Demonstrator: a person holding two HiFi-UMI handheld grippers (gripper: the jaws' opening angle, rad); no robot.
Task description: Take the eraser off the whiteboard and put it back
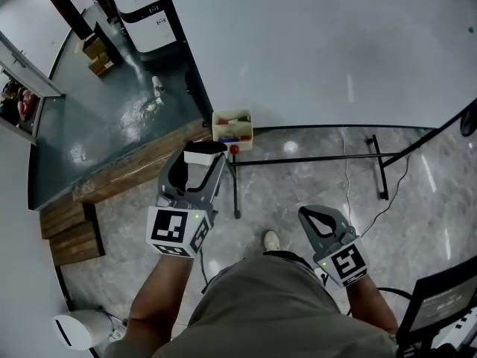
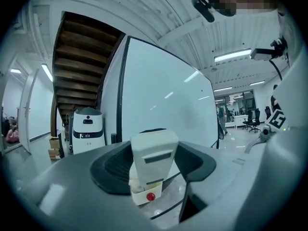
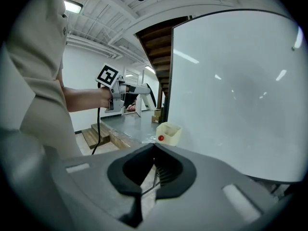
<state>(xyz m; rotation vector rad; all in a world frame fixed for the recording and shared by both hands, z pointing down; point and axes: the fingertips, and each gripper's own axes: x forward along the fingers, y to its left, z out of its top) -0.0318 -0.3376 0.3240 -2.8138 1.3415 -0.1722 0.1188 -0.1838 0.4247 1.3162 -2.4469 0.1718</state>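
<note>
Closest to the lens, the person's beige clothing (image 1: 283,308) is filling the bottom of the head view, with both forearms reaching toward the whiteboard (image 1: 320,43). Left gripper (image 1: 203,161) is pointing level at the whiteboard's lower corner, its fingers standing wide and clamping the white eraser (image 2: 153,153) by its sides. That eraser is hanging off the whiteboard, just short of the cream tray (image 1: 222,134) fixed at the board's bottom edge, where a red round piece (image 1: 234,149) is showing. Right gripper (image 1: 305,215) is hovering farther from the whiteboard, tilting slightly down, its fingers pressing together on nothing.
</note>
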